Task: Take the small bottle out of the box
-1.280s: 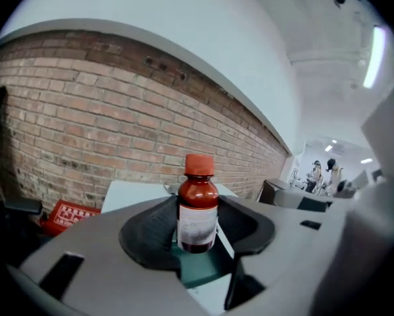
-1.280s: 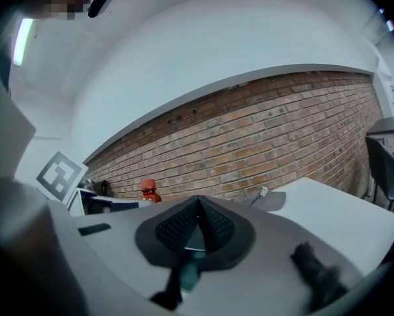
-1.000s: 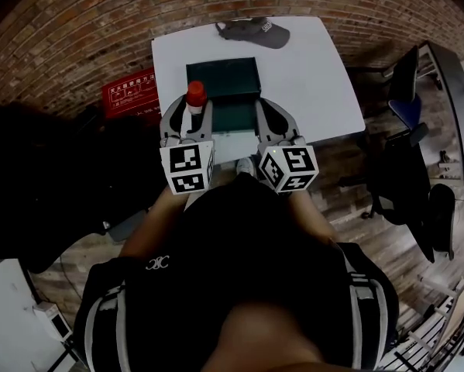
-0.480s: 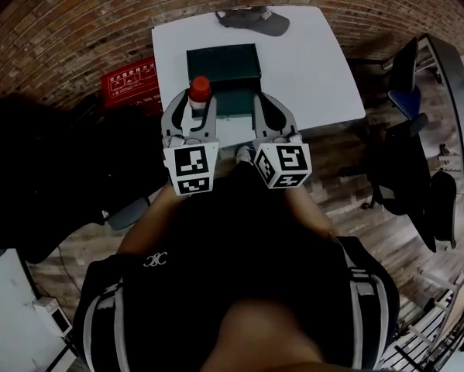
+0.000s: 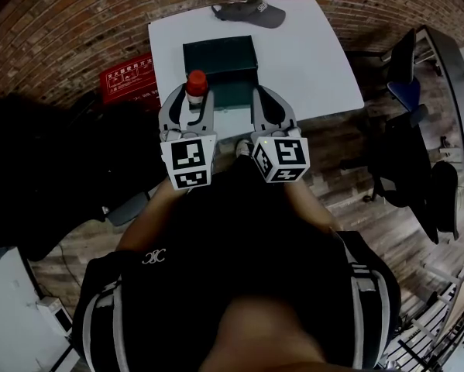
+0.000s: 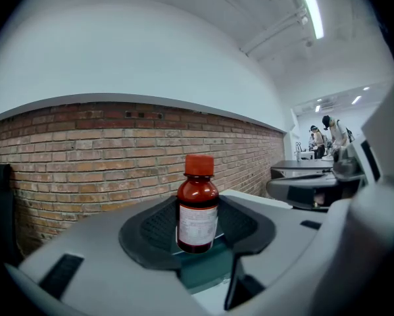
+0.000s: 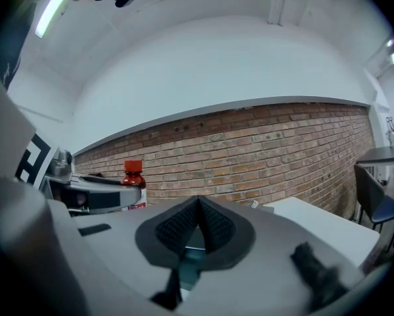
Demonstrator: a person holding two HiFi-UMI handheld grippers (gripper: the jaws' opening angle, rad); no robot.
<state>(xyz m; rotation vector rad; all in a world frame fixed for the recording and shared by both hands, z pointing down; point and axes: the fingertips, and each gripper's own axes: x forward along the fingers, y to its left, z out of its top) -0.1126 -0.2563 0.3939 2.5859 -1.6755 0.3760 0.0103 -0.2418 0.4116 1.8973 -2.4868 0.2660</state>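
**Head view.** A white table (image 5: 309, 60) stands against a brick wall. On it is a dark green box (image 5: 220, 53), and a grey cap (image 5: 247, 12) lies at the far edge. The inside of the box is too dark to show any contents. A red crate (image 5: 127, 80) sits on the floor left of the table. The left gripper (image 5: 187, 99) hangs at the box's near-left corner with the small bottle (image 5: 196, 84) upright between its jaws. The red lid is uppermost and the bottle is lifted out of the box. The right gripper (image 5: 265, 93) hangs at the box's near-right corner, level with the left and apart from it.

**Left gripper view.** The jaws are clenched on the bottle (image 6: 197, 206), one dark ribbed pad on each side of its body. The bottle is brown glass with a white label and a red screw lid, and it stands straight. Its base hangs free, and a strip of the green box (image 6: 206, 268) shows below through the gap. Behind it are the brick wall (image 6: 85, 150) and white ceiling. Far right, people (image 6: 328, 133) stand by desks.

**Right gripper view.** The pads (image 7: 213, 226) are pressed together with nothing between them. A sliver of the green box (image 7: 193, 259) shows under them. To the left, the bottle (image 7: 134, 186) rises behind the left gripper's (image 7: 91, 199) body. The white tabletop (image 7: 315, 219) runs off to the right, with a chair (image 7: 374, 199) past it.
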